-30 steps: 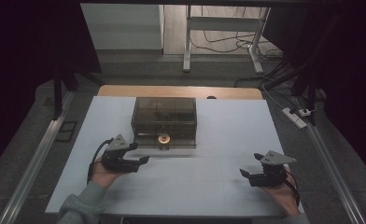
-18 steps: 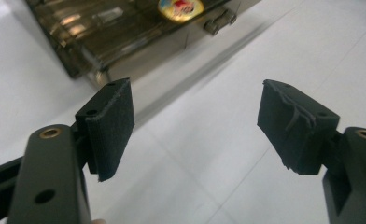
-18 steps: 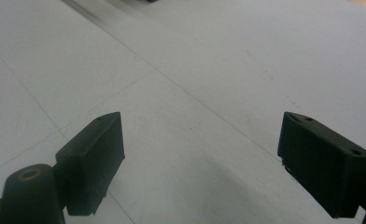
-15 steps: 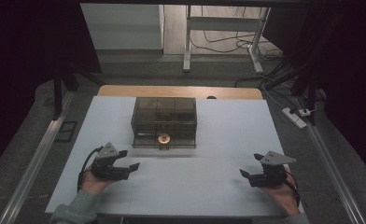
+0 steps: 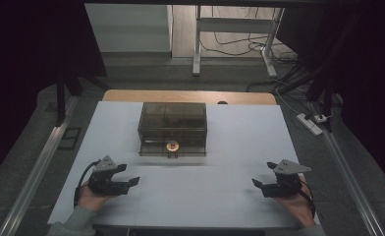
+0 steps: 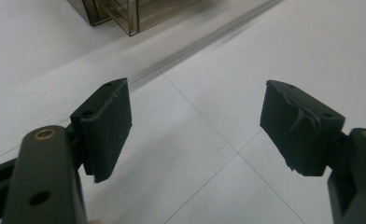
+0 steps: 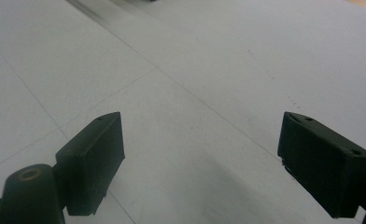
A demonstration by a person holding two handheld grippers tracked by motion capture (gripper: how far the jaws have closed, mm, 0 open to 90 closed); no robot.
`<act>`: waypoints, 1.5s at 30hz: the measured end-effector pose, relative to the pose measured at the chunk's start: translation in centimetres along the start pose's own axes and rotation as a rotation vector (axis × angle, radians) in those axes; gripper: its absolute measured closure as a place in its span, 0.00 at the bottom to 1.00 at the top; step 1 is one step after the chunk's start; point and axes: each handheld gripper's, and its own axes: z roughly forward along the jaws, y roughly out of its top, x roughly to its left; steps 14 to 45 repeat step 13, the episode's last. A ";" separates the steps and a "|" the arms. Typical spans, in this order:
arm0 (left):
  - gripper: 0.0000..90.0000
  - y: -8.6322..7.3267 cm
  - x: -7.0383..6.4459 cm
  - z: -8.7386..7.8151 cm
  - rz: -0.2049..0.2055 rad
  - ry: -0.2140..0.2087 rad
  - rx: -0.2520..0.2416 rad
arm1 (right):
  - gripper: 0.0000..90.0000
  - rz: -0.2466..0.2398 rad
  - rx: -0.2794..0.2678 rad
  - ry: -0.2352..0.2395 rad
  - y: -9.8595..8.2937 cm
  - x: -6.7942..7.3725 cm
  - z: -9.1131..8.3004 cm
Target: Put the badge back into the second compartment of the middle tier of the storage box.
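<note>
A smoky see-through box (image 5: 172, 127) stands near the far middle of the white table (image 5: 239, 191), and a small round orange-and-white thing (image 5: 172, 145) sits at the front of the box, low down by its near edge; what that small thing is cannot be made out. The left gripper (image 5: 130, 182) lies low over the near left part of the table, held in the person's left hand (image 5: 93, 195), with its tips aimed toward the table's middle. It sits well apart from the box, to the near left of it. In the left gripper view its jaws stand wide apart with nothing between them, only bare white tabletop and a thin seam crossing below; one corner of the box (image 6: 125, 14) shows at the top edge of that view, well beyond the fingers (image 6: 107, 126). The right gripper (image 5: 257, 184) rests over the near right part of the table in the person's right hand (image 5: 298, 204), its tips pointing toward the middle too, so the two grippers face each other across a broad bare stretch of table. In the right gripper view its jaws are also spread wide and hold nothing, with plain tabletop below them. A black cable (image 5: 80, 177) loops out from the left gripper beside the hand.
</note>
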 end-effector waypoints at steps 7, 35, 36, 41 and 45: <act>0.28 0.0 0.0 0.1 0.002 -0.001 0.004 | 0.16 0.000 0.002 0.000 0.0 0.0 0.0; 0.27 0.0 0.1 0.2 0.001 -0.002 0.007 | 0.16 0.000 -0.003 0.000 0.0 0.0 0.0; 0.27 0.0 0.1 0.2 0.001 -0.002 0.007 | 0.16 0.000 -0.003 0.000 0.0 0.0 0.0; 0.27 0.0 0.1 0.2 0.001 -0.002 0.007 | 0.16 0.000 -0.003 0.000 0.0 0.0 0.0; 0.27 0.0 0.1 0.2 0.001 -0.002 0.007 | 0.16 0.000 -0.003 0.000 0.0 0.0 0.0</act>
